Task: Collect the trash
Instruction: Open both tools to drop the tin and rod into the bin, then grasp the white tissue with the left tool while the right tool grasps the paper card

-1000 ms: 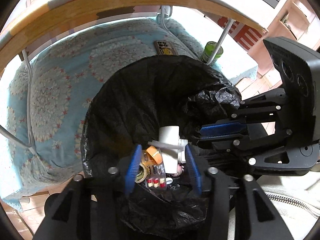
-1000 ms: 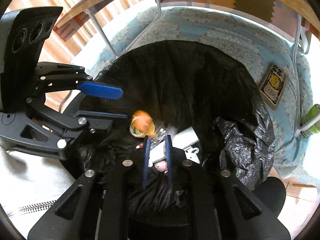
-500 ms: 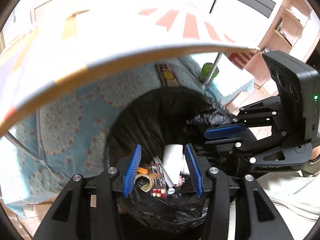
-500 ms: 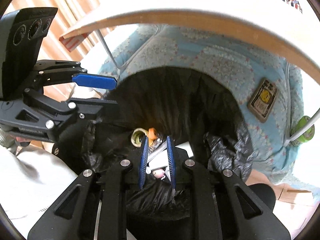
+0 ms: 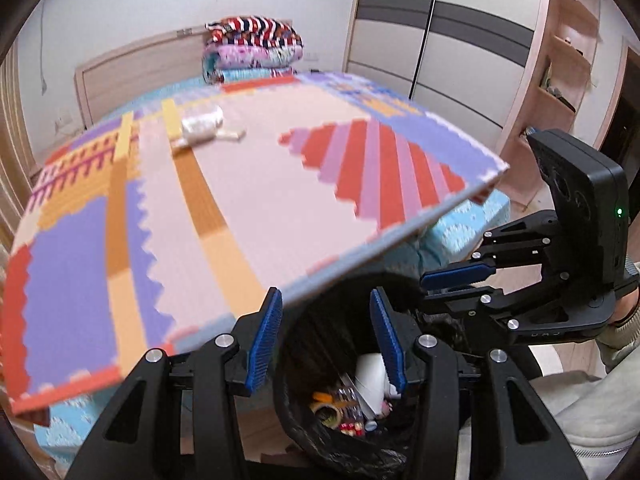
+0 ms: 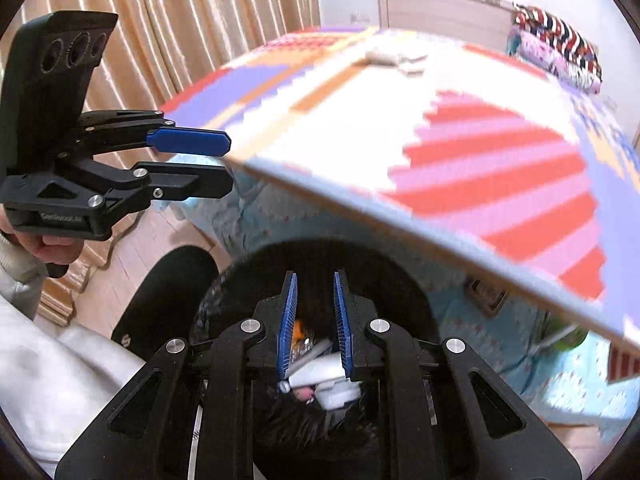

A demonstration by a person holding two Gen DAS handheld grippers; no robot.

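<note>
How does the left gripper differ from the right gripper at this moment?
The left gripper has its blue pads set wide apart; the right gripper has its pads close together, nearly shut. Neither holds anything. Both hang above the black trash bag, pointing down at the rubbish inside, beside the patterned table.
</note>
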